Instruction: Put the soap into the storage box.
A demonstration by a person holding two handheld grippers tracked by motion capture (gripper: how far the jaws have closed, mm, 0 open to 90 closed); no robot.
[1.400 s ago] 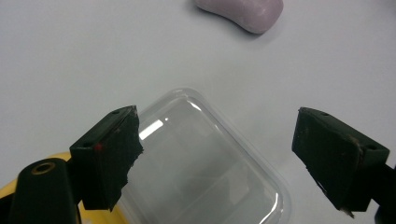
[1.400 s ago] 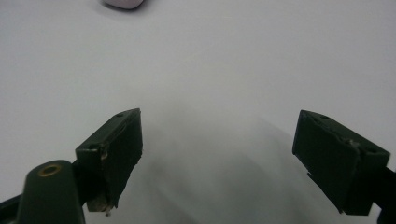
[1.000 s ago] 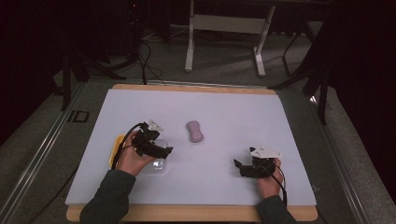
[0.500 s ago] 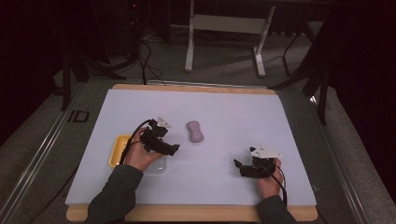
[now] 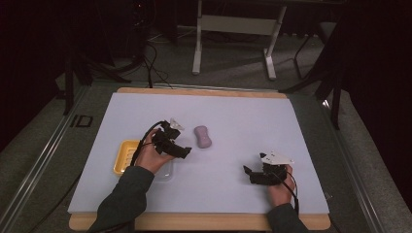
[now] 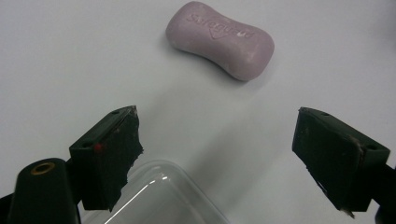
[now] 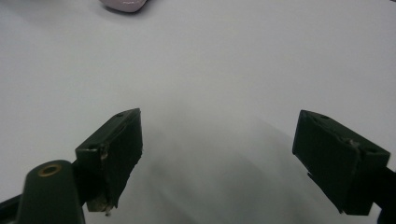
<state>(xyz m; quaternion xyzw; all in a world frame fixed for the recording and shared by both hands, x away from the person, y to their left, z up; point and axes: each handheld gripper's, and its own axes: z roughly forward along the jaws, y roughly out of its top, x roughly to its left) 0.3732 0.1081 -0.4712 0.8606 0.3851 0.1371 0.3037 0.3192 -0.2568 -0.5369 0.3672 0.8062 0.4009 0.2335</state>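
A pale purple bar of soap [image 5: 203, 137] lies flat on the white table mat [image 5: 243, 121], a little left of centre. Its stamped top faces up in the left gripper view [image 6: 220, 39]. My left gripper [image 5: 183, 152] hovers just left of the soap, open and holding nothing [image 6: 217, 154]. Under the left hand sit a yellow soap dish [image 5: 125, 155] and a clear plastic lid [image 6: 154, 198]. My right gripper [image 5: 250, 174] rests open near the front right of the mat, well apart from the soap [image 7: 122, 3], with bare mat between its jaws [image 7: 217, 158].
The mat lies on a wooden board [image 5: 204, 222] whose edge shows at the front. Beyond the table's far edge stand a white metal frame [image 5: 235, 29] and loose cables [image 5: 150, 58] on the floor. Dark surroundings close in on both sides.
My left gripper has moved right and away from me, from over the yellow dish toward the soap. The right gripper has stayed put.
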